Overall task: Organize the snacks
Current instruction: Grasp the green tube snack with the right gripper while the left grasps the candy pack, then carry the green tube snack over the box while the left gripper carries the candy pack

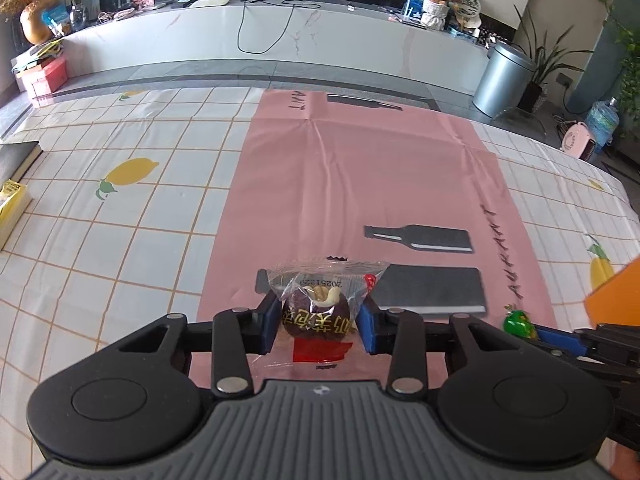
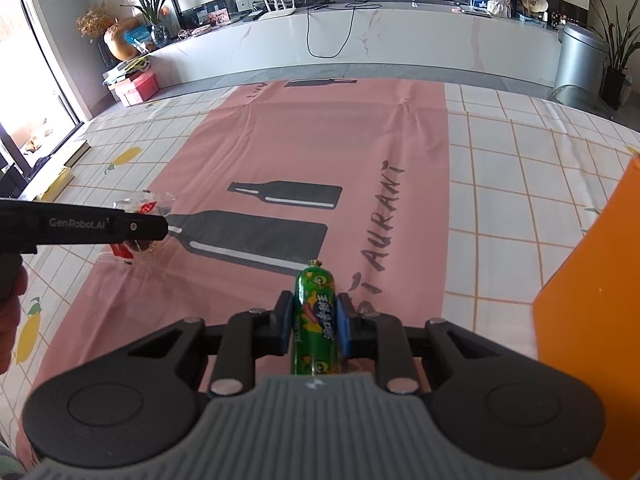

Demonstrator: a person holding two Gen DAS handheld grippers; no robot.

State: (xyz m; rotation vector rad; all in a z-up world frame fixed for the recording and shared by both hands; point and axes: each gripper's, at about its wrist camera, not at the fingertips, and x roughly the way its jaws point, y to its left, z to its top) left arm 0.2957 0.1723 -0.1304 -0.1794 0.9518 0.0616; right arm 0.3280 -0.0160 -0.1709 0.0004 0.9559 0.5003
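Observation:
My left gripper (image 1: pixel 318 318) is shut on a clear-wrapped dark date snack (image 1: pixel 316 312) with a nut filling and red label, held over the pink cloth (image 1: pixel 360 168). My right gripper (image 2: pixel 314 322) is shut on a green sausage stick (image 2: pixel 315 320) that points forward between the blue pads. In the right wrist view the left gripper (image 2: pixel 158 226) reaches in from the left with the date snack (image 2: pixel 140 208) in it. In the left wrist view the green sausage (image 1: pixel 518 324) shows at the right, at the tip of the right gripper.
An orange box (image 2: pixel 592 312) stands at the right edge of the table, also seen in the left wrist view (image 1: pixel 616 292). Books (image 1: pixel 16 184) lie at the table's left edge. The lemon-print tablecloth (image 1: pixel 120 220) covers the table. A white TV bench (image 1: pixel 280 40) and a bin (image 1: pixel 504 80) stand beyond it.

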